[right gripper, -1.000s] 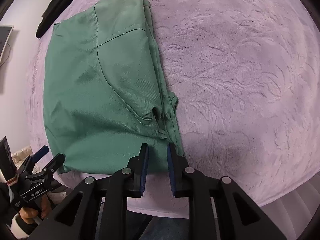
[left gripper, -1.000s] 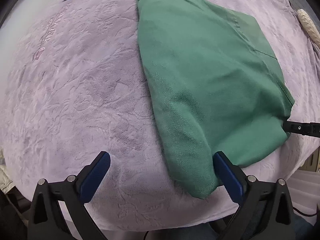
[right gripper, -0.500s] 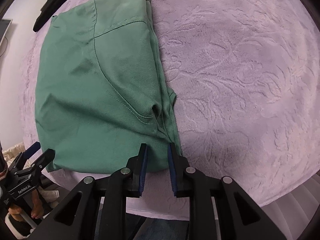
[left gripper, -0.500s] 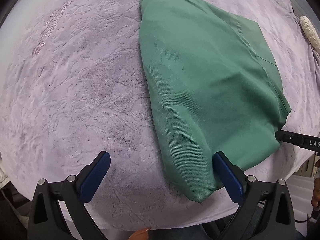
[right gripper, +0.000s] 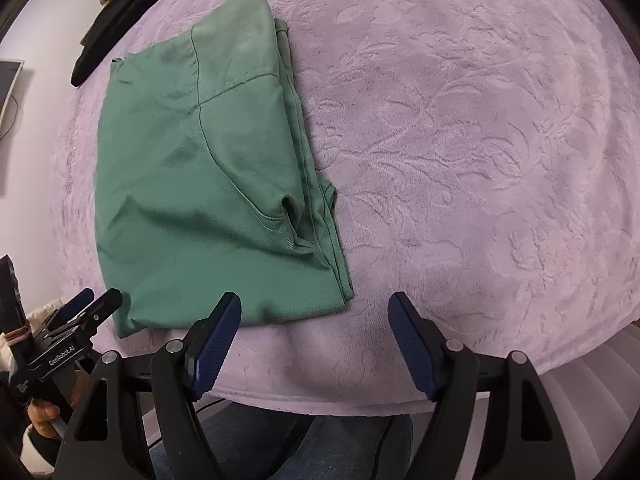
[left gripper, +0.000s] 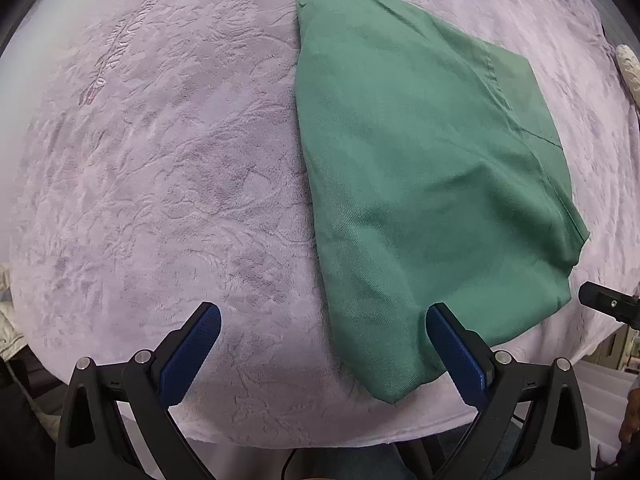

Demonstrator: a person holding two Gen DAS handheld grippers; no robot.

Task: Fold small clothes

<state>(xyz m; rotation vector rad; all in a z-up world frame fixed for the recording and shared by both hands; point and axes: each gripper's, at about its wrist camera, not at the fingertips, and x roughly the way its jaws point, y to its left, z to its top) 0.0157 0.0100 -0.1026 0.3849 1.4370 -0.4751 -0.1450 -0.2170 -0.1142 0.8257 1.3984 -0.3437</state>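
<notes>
A folded green garment [left gripper: 420, 184] lies flat on the lilac plush blanket [left gripper: 168, 184], its near corner close to the blanket's front edge. My left gripper [left gripper: 320, 344] hovers open above that near corner, nothing pressed between its blue pads [left gripper: 188, 352]. In the right wrist view the same green garment [right gripper: 208, 184] lies left of centre. My right gripper [right gripper: 314, 340] is just off its near right corner, jaws opening, with only blanket between them. The left gripper [right gripper: 86, 304] shows at the lower left there, held by a hand [right gripper: 40, 416].
Dark clothes [right gripper: 108, 28] are piled at the blanket's far left corner. A pale knitted item [left gripper: 628, 68] lies at the right edge. The blanket's front edge [right gripper: 320, 400] drops off just below both grippers. A wide stretch of bare blanket [right gripper: 480, 160] lies right of the garment.
My right gripper's jaws went from nearly shut at the garment's near right corner to wide apart, and it pulled back a little. The garment stays flat. The left gripper stayed open and still.
</notes>
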